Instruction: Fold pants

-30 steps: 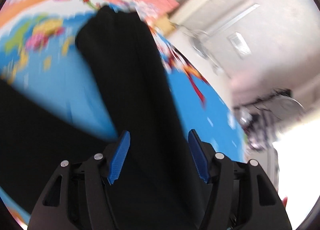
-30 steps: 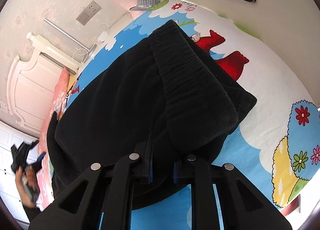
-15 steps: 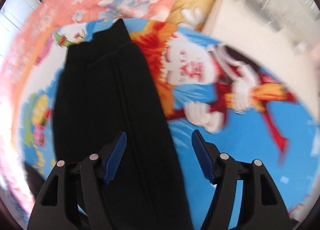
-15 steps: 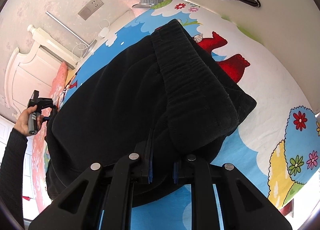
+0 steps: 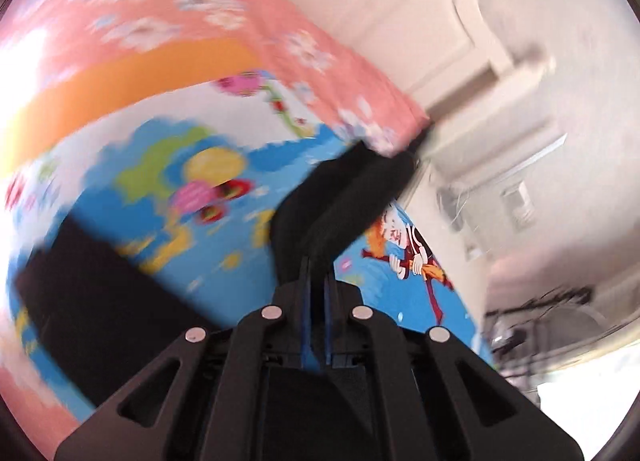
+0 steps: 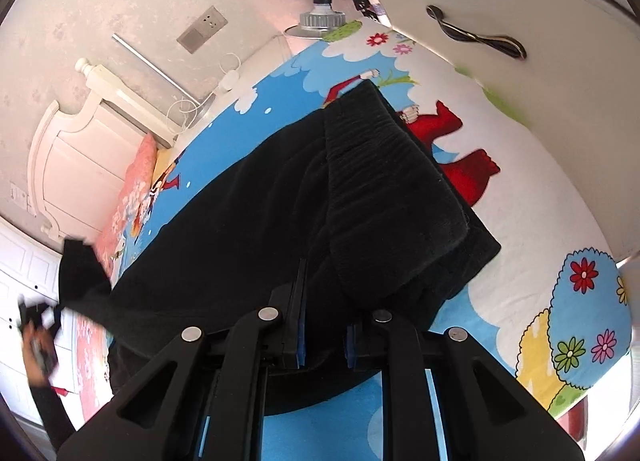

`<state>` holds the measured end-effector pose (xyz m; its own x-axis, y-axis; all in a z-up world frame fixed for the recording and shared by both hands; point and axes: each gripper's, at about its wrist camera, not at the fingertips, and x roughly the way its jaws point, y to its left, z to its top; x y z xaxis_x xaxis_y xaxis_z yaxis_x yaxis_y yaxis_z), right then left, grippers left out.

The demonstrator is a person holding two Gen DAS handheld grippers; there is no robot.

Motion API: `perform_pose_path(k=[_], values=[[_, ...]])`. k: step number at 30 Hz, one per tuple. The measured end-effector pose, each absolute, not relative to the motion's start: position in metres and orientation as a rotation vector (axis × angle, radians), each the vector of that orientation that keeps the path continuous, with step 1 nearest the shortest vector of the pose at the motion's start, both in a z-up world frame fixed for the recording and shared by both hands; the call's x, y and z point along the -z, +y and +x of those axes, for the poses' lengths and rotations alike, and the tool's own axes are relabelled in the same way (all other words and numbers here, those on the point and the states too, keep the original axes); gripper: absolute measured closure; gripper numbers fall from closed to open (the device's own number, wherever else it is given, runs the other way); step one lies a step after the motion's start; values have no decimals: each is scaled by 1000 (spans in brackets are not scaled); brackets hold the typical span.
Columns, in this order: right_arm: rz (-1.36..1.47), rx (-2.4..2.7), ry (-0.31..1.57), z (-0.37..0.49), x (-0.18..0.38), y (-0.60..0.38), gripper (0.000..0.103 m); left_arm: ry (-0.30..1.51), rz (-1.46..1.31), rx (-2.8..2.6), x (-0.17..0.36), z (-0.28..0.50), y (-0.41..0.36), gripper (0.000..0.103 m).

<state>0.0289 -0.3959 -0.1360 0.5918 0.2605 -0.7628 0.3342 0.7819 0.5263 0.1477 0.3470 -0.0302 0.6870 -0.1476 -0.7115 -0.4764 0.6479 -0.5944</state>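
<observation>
while the black pants [image 6: 280,229] lie spread over a bed sheet [image 6: 520,165] printed with cartoon figures, flowers and blue sky, both grippers have hold of the fabric. the left gripper [image 5: 317,281] has just been closing, and in its own view the blue pads now sit pressed together on a narrow stretch of the pants' leg [image 5: 336,201], which runs away from the jaws toward a pink flowered pillow [image 5: 224,17] at the head of the bed; that view is blurred, so finer detail of the cloth cannot be told. another dark part of the pants [image 5: 100,293] crosses the lower left of the same picture, lying on the sheet. the right gripper [image 6: 323,341] is clamped on the near edge of the garment, its blue pads narrowly apart with black fabric bunched between them. just beyond those jaws the ribbed waistband [image 6: 380,181] lies folded over on top of the rest of the pants, reaching toward the far side of the bed. at the left edge of the right wrist view a hand [image 6: 38,345] in a dark sleeve holds the other gripper, with the leg end [image 6: 80,273] of the pants raised off the bed near it. a white headboard [image 6: 80,141], a wall socket [image 6: 202,29] and a cupboard door handle [image 6: 476,35] show around the bed.
</observation>
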Motion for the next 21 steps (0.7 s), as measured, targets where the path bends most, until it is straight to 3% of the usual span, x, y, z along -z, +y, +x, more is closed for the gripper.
perform_pose_path(k=[3, 6, 7, 8, 10, 13, 16, 21], values=[[675, 66, 1004, 30, 148, -398, 87, 822, -969, -238, 92, 51, 360, 99], [642, 71, 1037, 34, 154, -395, 86, 897, -970, -214, 146, 21, 360, 96], [642, 71, 1036, 34, 153, -395, 86, 898, -980, -207, 156, 13, 361, 91], [641, 68, 1030, 34, 151, -394, 86, 883, -986, -190, 162, 8, 359, 76], [645, 67, 1031, 35, 152, -395, 86, 825, -996, -187, 161, -1, 363, 58], [674, 66, 1032, 35, 156, -398, 85, 798, -930, -215, 151, 6, 368, 54], [686, 67, 1028, 34, 158, -399, 84, 785, -715, -264, 123, 18, 356, 37], [690, 69, 1030, 35, 158, -398, 83, 883, -114, -348, 100, 71, 287, 26]])
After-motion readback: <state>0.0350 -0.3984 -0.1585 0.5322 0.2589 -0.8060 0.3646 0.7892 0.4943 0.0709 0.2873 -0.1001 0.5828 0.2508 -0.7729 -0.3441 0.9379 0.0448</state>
